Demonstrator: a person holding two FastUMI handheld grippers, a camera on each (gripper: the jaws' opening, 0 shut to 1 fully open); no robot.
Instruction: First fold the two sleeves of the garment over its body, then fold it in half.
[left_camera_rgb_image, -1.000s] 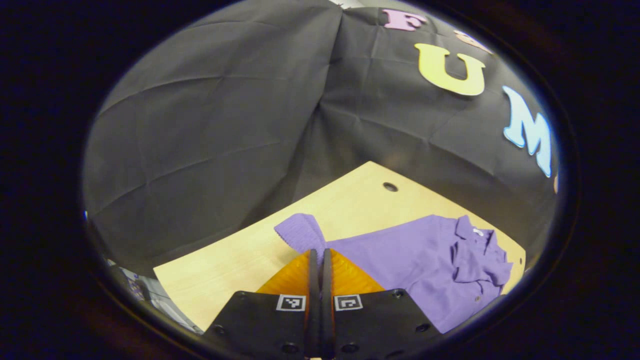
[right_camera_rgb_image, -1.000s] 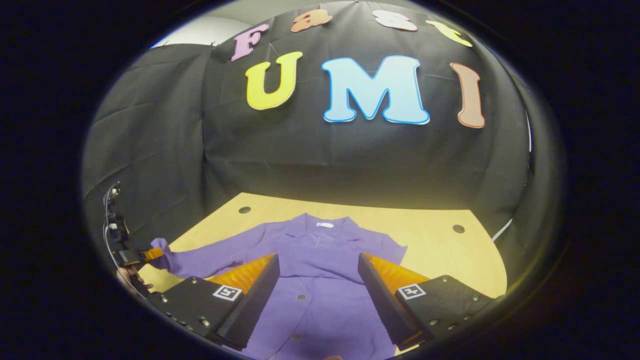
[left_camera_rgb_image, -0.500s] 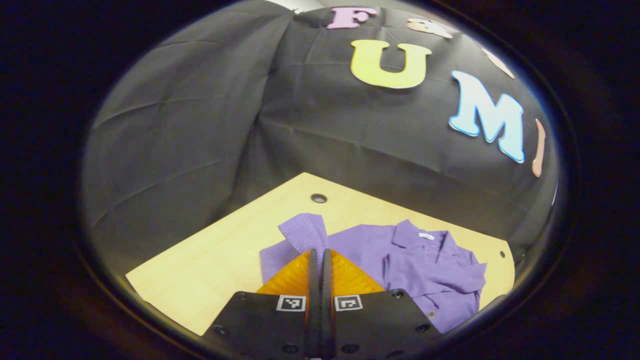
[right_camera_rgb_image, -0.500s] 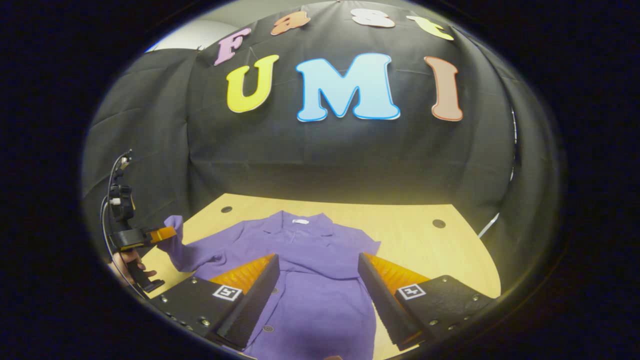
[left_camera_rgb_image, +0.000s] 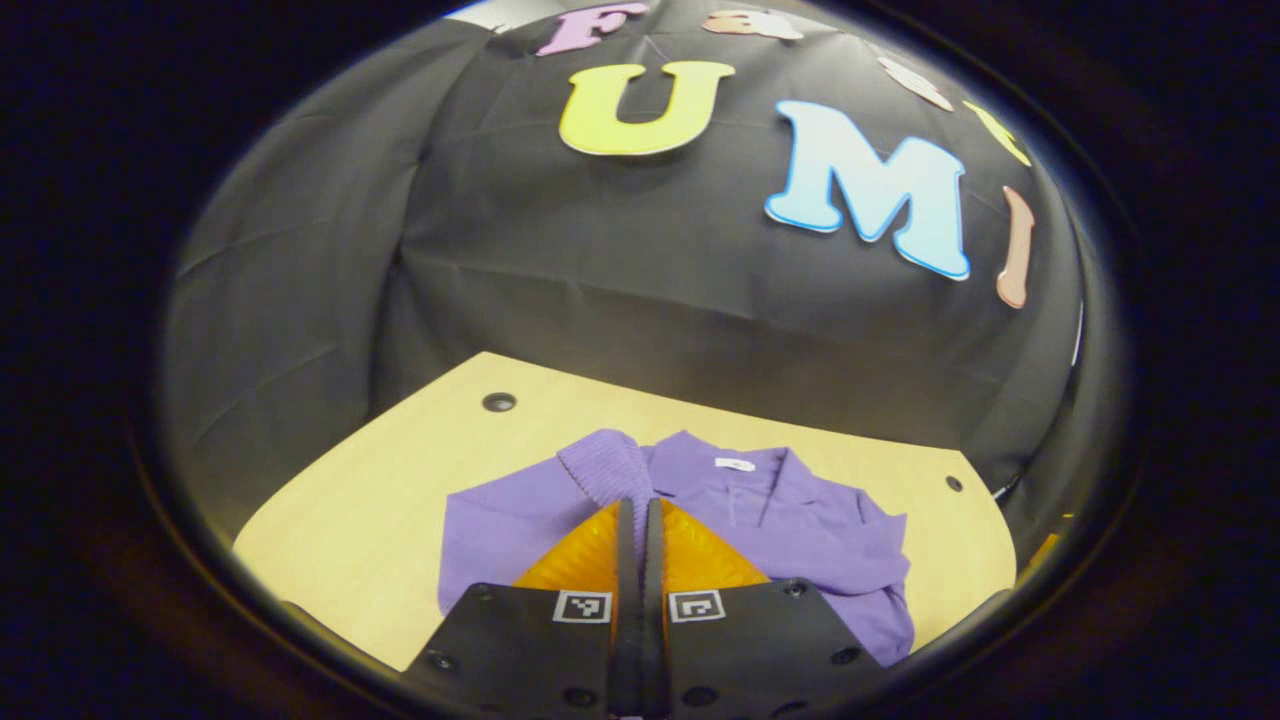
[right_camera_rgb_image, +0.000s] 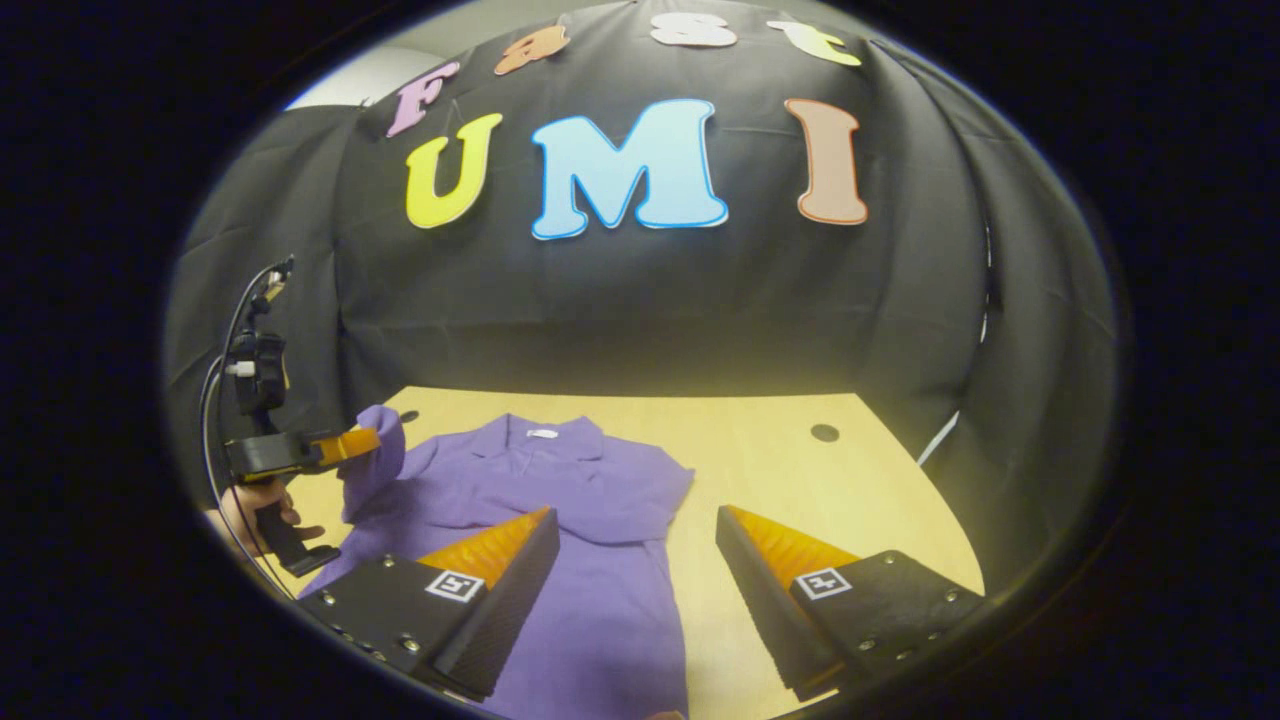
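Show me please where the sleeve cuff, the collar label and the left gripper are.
sleeve cuff (left_camera_rgb_image: 603, 465), left gripper view, ribbed end
collar label (right_camera_rgb_image: 542, 434), right gripper view, white tag
left gripper (right_camera_rgb_image: 372, 441), right gripper view, tips of fingers

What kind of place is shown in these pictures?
Probably a recording booth, not a home: black cloth walls surround a bare wooden table, where a purple garment lies and a hand-held left gripper lifts its sleeve.

No readable text: garment's (left_camera_rgb_image: 800, 530) white neck tag (left_camera_rgb_image: 734, 464) too small to make out.
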